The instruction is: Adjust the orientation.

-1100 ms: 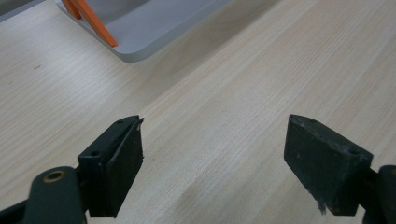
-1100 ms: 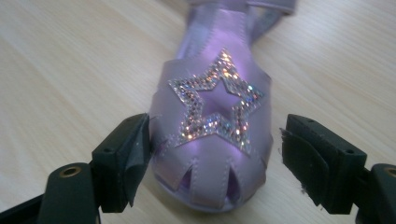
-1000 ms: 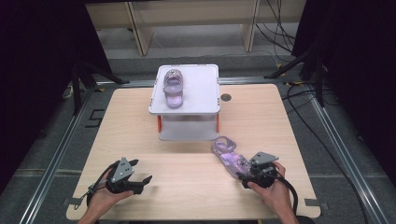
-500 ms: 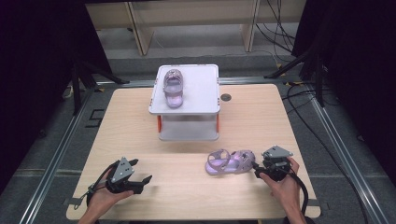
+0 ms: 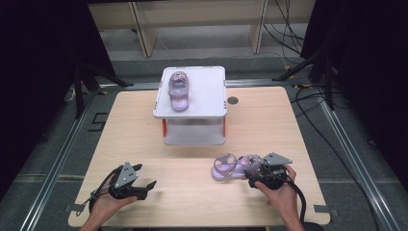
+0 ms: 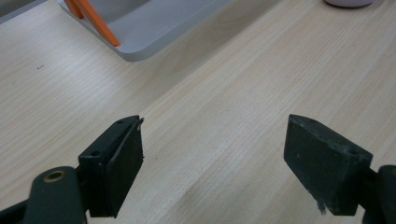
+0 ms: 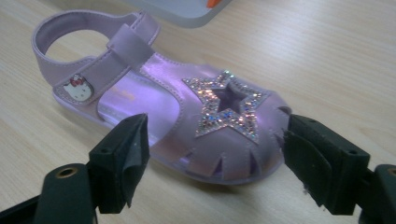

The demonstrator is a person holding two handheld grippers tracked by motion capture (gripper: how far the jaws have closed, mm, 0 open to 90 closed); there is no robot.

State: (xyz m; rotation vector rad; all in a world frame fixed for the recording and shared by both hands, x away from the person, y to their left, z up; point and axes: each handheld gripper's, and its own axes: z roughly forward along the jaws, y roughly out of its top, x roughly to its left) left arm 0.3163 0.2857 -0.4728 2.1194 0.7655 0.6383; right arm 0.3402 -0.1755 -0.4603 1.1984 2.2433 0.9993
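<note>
Here the right gripper [image 5: 255, 172] has its fingers [image 7: 122, 158] spread wide, just opened further, flanking the toe of a glossy lilac sandal [image 7: 168, 112] without pressing on it. The sandal lies flat on the pale wood-grain desk [image 5: 192, 192], its glittery star just ahead of the fingers, its curved heel strap farther off. The left gripper [image 5: 139, 185] rests with fingers wide over bare wood, a smooth grey shelf [image 6: 149, 28] with orange posts beyond them. A second sandal [image 5: 178, 90] sits on that shelf's rounded top.
</note>
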